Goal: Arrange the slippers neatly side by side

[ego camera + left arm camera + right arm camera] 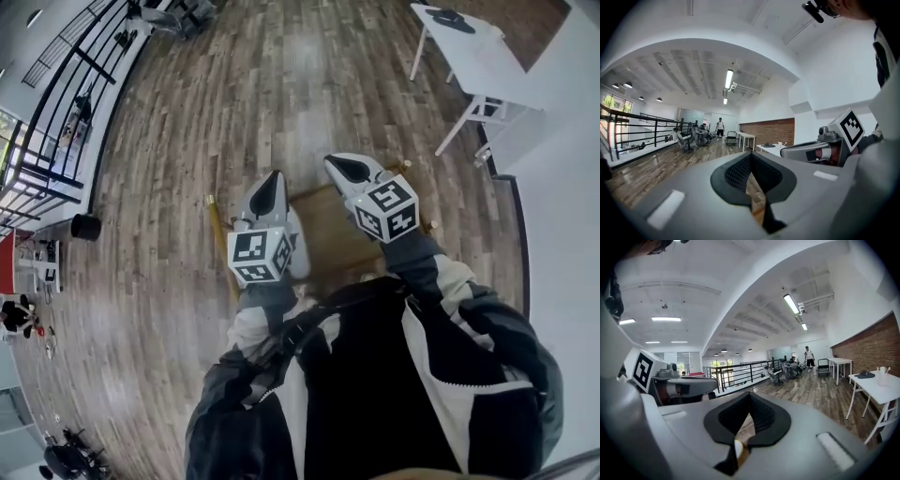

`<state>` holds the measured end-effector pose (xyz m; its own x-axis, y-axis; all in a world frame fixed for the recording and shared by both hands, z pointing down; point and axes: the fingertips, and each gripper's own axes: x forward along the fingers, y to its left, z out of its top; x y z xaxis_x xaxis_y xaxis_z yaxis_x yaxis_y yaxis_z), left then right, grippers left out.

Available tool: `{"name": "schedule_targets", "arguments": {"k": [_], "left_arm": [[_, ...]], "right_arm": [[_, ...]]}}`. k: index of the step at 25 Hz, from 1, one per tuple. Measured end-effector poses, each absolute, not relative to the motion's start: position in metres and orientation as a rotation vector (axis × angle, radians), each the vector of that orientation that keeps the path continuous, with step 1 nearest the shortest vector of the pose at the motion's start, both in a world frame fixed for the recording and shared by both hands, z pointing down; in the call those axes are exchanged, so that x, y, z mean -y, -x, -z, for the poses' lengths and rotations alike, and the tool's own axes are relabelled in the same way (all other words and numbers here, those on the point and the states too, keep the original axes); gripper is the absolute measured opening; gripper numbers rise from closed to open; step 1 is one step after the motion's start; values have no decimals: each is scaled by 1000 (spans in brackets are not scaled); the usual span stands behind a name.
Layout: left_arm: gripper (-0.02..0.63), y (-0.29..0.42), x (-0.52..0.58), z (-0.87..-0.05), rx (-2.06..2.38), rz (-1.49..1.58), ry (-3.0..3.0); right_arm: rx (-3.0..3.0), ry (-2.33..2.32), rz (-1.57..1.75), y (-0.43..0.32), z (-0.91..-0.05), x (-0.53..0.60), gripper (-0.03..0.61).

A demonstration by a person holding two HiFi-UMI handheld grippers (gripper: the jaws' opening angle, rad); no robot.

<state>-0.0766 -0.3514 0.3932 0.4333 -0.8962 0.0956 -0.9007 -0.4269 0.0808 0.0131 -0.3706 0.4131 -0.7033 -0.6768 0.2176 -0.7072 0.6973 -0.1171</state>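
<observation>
The left gripper (pixel 270 187) and right gripper (pixel 345 169) are hovering level over the floor (pixel 234 94), jaws closed on nothing; slippers are showing in no view, though presumably light, soft, best pinched at the heel rim.

The left claw (pixel 270 187) and right claw (pixel 342 169) are light grey with black pads (pixel 733 176), and each bears a cube (pixel 260 255) patterned in black-and-white squares. The plank floor (pixel 234 94) is streaky brown, the table (pixel 478 56) white and the railing (pixel 66 103) black.
</observation>
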Motion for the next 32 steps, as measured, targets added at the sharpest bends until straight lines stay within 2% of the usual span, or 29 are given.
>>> {"name": "schedule_targets", "arguments": {"k": [13,32], "left_arm": [[8,3,369,-389,1477,-88,-2663],[8,-26,378,-382,1455,-58,-2661]], "right_arm": [[2727,-1252,-213,-93,-392,372,0],[2705,-1218,-189,-108,-390,376,0]]}}
